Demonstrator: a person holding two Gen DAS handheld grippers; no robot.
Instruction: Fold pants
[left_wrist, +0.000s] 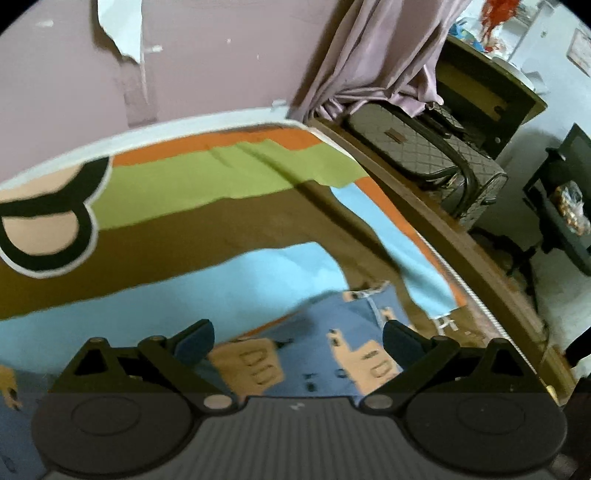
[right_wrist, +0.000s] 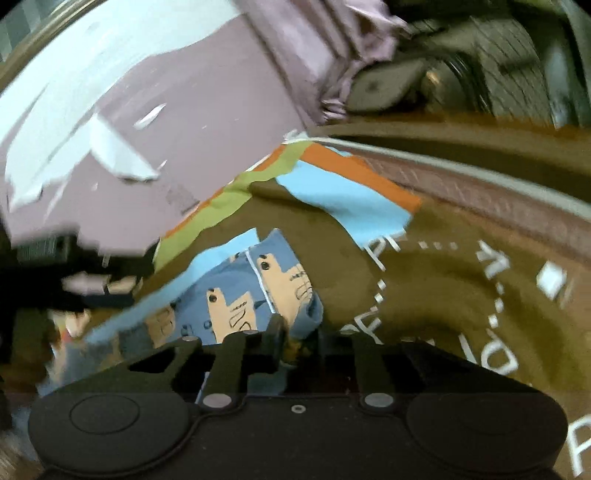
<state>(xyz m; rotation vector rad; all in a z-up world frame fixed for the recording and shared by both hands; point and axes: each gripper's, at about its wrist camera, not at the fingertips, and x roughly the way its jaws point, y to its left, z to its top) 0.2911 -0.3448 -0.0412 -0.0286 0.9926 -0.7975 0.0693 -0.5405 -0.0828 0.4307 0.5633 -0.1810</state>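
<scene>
I had barely begun: the blue llama-print pants (left_wrist: 314, 354) lay rumpled and unfolded on the bedsheet (left_wrist: 207, 221). My right gripper (right_wrist: 295, 332) pinched a bunched edge; my left gripper (left_wrist: 299, 341) hung above, fingers (left_wrist: 195, 341) spread, empty.

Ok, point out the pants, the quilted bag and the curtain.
pants (right_wrist: 236, 295): right wrist view, blue patterned fabric.
quilted bag (left_wrist: 417, 147): left wrist view, its side panel.
curtain (left_wrist: 373, 55): left wrist view, hanging folds.
</scene>
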